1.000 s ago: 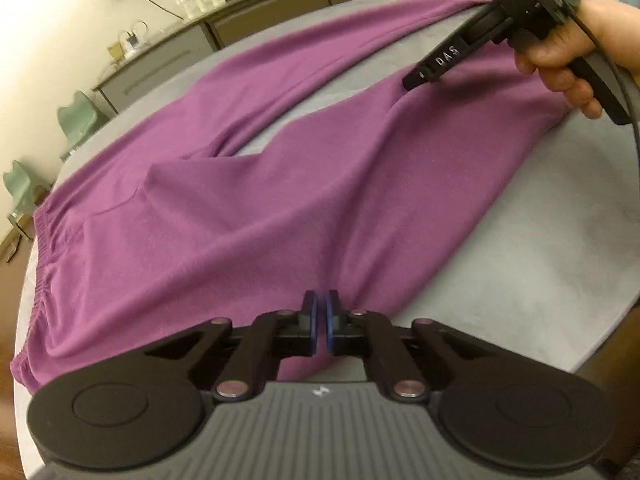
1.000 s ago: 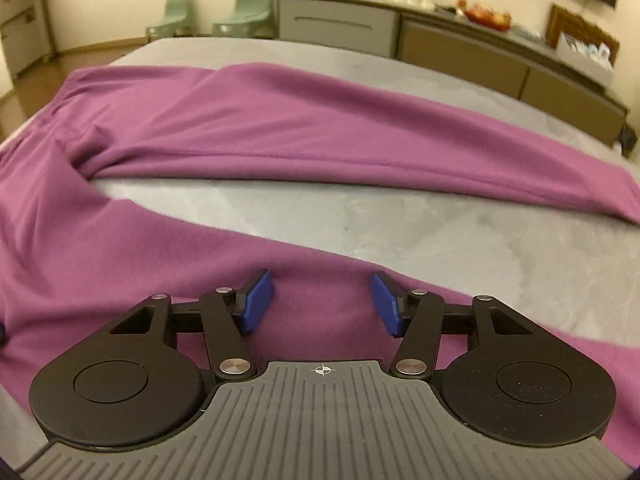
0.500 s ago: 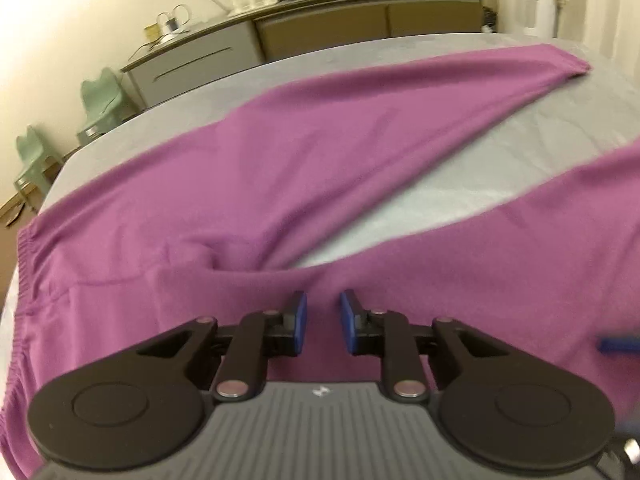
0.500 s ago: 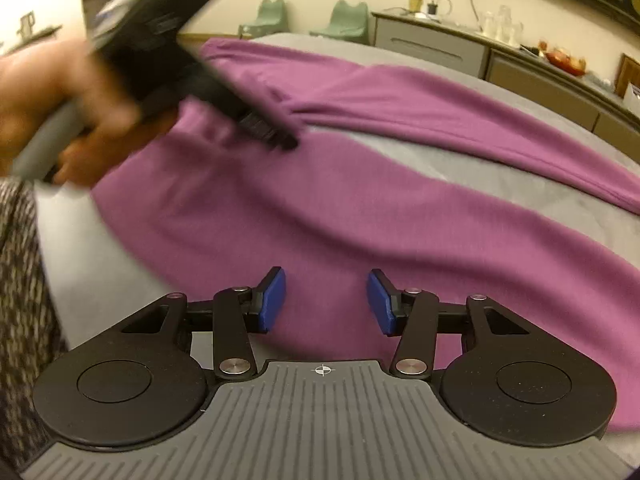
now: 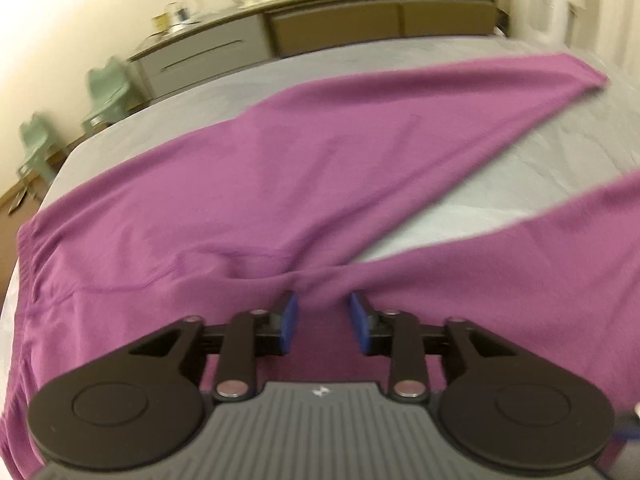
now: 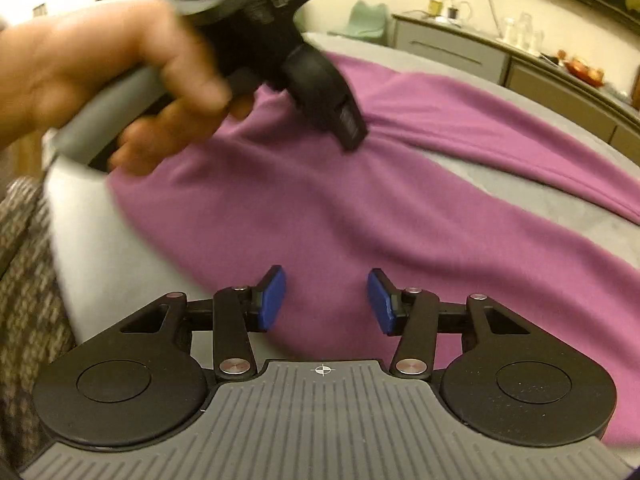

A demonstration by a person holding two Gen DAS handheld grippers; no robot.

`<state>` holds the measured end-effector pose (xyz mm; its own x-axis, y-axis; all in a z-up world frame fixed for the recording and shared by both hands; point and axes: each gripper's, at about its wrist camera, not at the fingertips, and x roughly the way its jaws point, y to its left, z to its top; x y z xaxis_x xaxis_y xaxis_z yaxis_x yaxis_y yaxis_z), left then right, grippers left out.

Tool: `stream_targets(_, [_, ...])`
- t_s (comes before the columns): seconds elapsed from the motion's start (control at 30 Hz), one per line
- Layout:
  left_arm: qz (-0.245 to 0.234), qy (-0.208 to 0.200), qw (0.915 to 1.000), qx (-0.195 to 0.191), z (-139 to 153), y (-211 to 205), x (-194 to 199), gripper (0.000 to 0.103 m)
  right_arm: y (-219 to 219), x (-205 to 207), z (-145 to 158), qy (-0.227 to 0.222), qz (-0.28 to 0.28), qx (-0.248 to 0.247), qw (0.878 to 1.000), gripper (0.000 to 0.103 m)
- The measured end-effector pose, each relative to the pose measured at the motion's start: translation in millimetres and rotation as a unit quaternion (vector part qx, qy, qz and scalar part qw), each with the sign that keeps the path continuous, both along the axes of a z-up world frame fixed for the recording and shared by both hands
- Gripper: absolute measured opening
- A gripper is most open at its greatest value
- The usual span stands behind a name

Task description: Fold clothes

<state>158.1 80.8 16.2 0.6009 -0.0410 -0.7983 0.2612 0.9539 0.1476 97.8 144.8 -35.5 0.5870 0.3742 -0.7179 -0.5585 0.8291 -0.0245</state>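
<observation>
Two grippers: both are over purple trousers (image 5: 280,184) that lie spread on a grey table (image 5: 560,148).
Left gripper (image 5: 322,318): its blue pads (image 5: 289,320) stand apart, with a raised ridge of cloth at the crotch between them; I cannot tell if they touch it.
Right gripper (image 6: 327,299): its fingers are wide apart, above the near trouser leg, holding nothing.
Hand (image 6: 100,80): it grips the left tool's handle, seen from the right camera.
Trousers: the waistband is at the left, and the two legs spread apart to the right.
Background: a sideboard (image 5: 280,36) and green chairs (image 5: 108,92) by the wall.
</observation>
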Motion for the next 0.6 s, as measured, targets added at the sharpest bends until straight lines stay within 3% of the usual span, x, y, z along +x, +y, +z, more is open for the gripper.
stream_targets(0.07, [0.018, 0.001, 0.9993, -0.033, 1, 9, -4, 0.034, -6, -6, 1, 0.014, 0.007, 0.006, 1.0, 0.051])
stream_targets(0.13, [0.021, -0.006, 0.9989, -0.042, 8, 15, -20, 0.031, -13, -1, 8, 0.03, 0.007, 0.021, 0.999, 0.047])
stream_targets(0.2, [0.016, -0.036, 0.9988, -0.03, 18, 29, -44, 0.031, -28, 0, 22, 0.014, 0.001, 0.038, 0.999, 0.048])
stream_targets(0.27, [0.032, -0.062, 0.9975, 0.008, 24, 57, -62, 0.031, -54, 12, 28, -0.013, -0.029, 0.018, 0.999, 0.055])
stream_targets(0.37, [0.12, -0.056, 0.9905, 0.037, 18, 130, -66, 0.031, -101, 34, 17, -0.013, -0.093, -0.012, 0.996, 0.055])
stream_targets(0.43, [0.181, -0.037, 0.9825, 0.024, 9, 181, -65, 0.029, -131, 32, 6, 0.005, -0.117, 0.003, 0.993, 0.06])
stream_targets(0.47, [0.211, -0.028, 0.9769, 0.017, 4, 207, -65, 0.034, -146, 31, 1, 0.014, -0.129, 0.011, 0.992, 0.061])
stream_targets(0.5, [0.228, -0.021, 0.9735, 0.005, 2, 224, -66, 0.042, -157, 28, -1, 0.024, -0.129, 0.012, 0.991, 0.061])
stream_targets(0.6, [0.235, -0.016, 0.9718, -0.01, 2, 240, -65, 0.042, -187, 13, 12, 0.046, -0.119, 0.016, 0.992, 0.057])
